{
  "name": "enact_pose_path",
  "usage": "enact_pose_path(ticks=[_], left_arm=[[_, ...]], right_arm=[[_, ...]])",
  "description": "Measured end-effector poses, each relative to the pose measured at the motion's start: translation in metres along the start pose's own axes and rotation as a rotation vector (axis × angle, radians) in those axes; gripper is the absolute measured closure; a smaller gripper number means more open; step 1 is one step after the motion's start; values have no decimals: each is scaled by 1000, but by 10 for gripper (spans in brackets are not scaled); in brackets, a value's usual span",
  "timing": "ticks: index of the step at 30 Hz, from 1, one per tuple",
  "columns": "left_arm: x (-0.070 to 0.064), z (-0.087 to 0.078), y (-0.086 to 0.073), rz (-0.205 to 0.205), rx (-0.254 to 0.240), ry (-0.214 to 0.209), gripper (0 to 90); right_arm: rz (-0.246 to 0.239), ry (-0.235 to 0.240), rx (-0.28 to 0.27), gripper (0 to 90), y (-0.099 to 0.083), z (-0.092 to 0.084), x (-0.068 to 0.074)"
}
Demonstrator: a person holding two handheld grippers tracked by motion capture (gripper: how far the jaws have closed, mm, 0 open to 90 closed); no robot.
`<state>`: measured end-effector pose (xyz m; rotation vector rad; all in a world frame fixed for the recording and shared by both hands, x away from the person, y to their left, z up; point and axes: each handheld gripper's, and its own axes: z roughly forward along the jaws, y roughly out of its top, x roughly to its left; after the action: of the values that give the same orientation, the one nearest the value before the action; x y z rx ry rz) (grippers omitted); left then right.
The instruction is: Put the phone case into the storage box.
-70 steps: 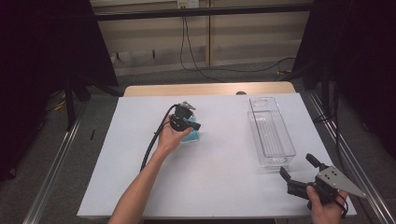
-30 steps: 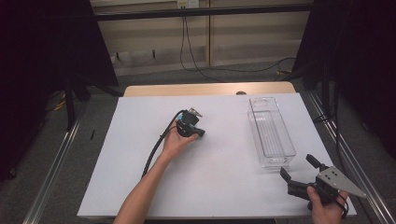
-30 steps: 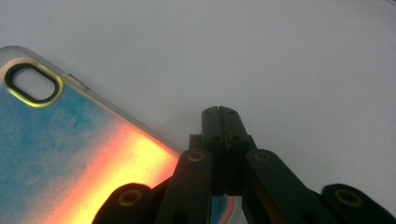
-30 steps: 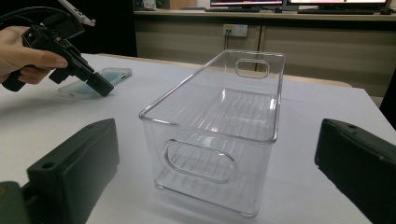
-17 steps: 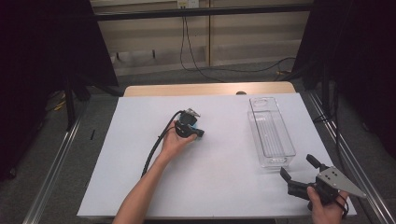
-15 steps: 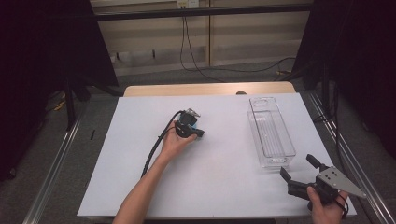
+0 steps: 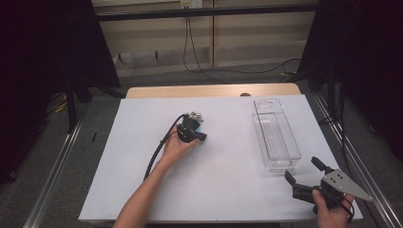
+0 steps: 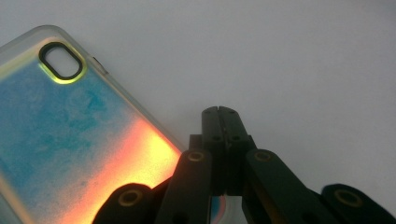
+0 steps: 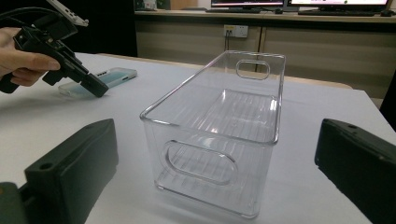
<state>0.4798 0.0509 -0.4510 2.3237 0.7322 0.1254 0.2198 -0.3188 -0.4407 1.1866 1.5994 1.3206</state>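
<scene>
From the high view I see my left claw [image 7: 198, 137] near the middle of the white-covered bench [image 7: 142, 190], its tip pointing down at the surface, with my left hand [image 7: 178, 145] wrapped around it and the black cable [image 7: 159, 149] trailing back toward me. In the left gripper view its two black jaws are pressed together with no gap between them and nothing between them — the tip sits on or just above the bare white surface, just beside the edge of a phone case [image 8: 70, 140]. That case lies flat, translucent, mostly blue with a patch of orange and yellow glare, and its oval camera cutout [image 8: 62, 60] is at the far end from the jaws. In the right gripper view I can see the same case beyond the left claw's tip, low on the bench, well apart from the clear plastic bin [image 7: 274, 134]. The bin stands upright on the right side of the bench, long and narrow, with a handle slot in each end wall, and I see nothing inside it. My right claw [image 7: 306, 173] is held near the bench's near right corner, its jaws spread wide — in its own view they flank the near end of the bin without touching it.
</scene>
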Motion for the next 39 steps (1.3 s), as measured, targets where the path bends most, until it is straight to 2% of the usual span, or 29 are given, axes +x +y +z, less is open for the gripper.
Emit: enact_pose_path(ticks=[10, 14, 18, 24, 29, 34, 39], left_arm=[[-1, -3, -1, -10, 14, 3, 900], [-1, -4, -4, -22, 1, 5, 900], [-2, -5, -4, -15, 7, 18, 900], [0, -6, -6, -26, 2, 1, 900], [0, -8, -8, -24, -6, 3, 900], [0, -9, -8, -26, 8, 11, 900], [2, -11, -12, -33, 1, 1, 900]], right_arm=[[-2, 6, 2, 0, 0, 0, 0], [-3, 6, 3, 0, 0, 0, 0], [-3, 5, 3, 0, 0, 0, 0], [-3, 5, 3, 0, 0, 0, 0], [-3, 6, 3, 0, 0, 0, 0], [-2, 5, 6, 0, 0, 0, 0], [-4, 4, 5, 0, 0, 1, 0]])
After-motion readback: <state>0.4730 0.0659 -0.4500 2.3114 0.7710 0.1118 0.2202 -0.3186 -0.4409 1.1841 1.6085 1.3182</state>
